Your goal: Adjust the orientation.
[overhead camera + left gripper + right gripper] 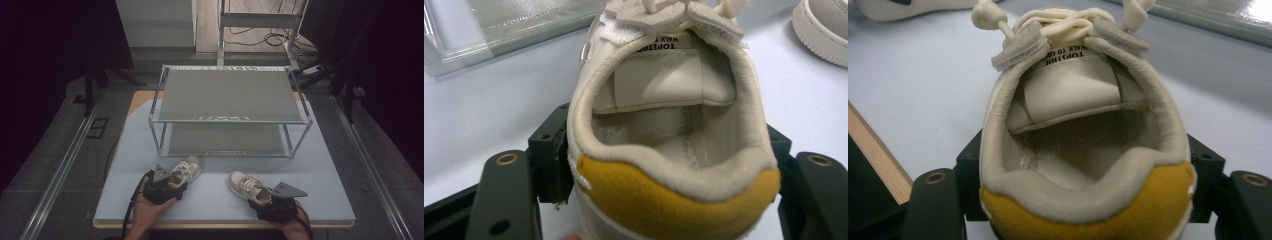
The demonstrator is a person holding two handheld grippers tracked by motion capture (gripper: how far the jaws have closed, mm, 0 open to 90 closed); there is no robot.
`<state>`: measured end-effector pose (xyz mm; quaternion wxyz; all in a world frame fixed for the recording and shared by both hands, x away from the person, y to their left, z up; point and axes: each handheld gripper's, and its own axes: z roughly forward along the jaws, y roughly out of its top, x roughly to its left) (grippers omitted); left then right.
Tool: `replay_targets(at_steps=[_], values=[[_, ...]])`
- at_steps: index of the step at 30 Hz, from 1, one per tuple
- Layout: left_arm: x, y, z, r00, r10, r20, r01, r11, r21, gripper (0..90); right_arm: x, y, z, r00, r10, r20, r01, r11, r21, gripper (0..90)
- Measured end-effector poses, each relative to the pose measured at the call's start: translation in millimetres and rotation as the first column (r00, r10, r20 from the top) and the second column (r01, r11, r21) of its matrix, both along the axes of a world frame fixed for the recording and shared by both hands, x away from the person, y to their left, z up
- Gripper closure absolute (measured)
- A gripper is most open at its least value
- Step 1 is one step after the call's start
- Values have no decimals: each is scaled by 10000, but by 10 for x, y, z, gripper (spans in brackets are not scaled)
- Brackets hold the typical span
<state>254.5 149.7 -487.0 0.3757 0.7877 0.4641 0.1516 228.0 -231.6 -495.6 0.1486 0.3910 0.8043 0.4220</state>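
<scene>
Cream shoes, one clamped at the heel in each gripper.
The left gripper (175,186) holds the left shoe (186,170), the right gripper (261,196) the right shoe (246,184); both rest on the blue mat (320,175) before the rack (230,95).

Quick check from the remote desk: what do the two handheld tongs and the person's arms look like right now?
Both tongs, left and right, are blocky black units, each topped by a grey three-cornered plate. A black cable trails from the left one. Up close, the jaws are matte black with brass-ringed screw holes. The forearms are bare; no sleeves in view.
</scene>
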Motion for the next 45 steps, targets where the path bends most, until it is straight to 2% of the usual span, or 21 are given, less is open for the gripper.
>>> replay_targets(at_steps=[4, 10, 19, 28, 43, 45], values=[[-17, -1, 29, 10000, -58, 30, 58, 9999, -101, 305, 6, -62, 35, 9998, -168, -49, 169, 9992, 352, 294], [-29, 9, 111, 9998, -64, 213, 68, 9997, -221, 306, 16, -117, 104, 9994, -345, 23, 343, 9974, 629, 295], [54, -52, 237, 9987, 17, 509, 2, 9993, -370, 306, 121, -79, 184, 9973, -727, 105, 717, 9948, 716, 296], [230, -191, 285, 9985, 39, 543, -8, 9984, -568, 307, 316, -26, 255, 9933, -1151, 134, 1139, 9910, 702, 296], [602, -463, 330, 9977, 294, 604, -254, 9975, -655, 308, 675, 89, 299, 9780, -2076, 183, 2058, 9759, 724, 297], [645, -484, 329, 9976, 346, 597, -300, 9966, -764, 308, 723, 113, 296, 9756, -2186, 189, 2167, 9733, 756, 297]])
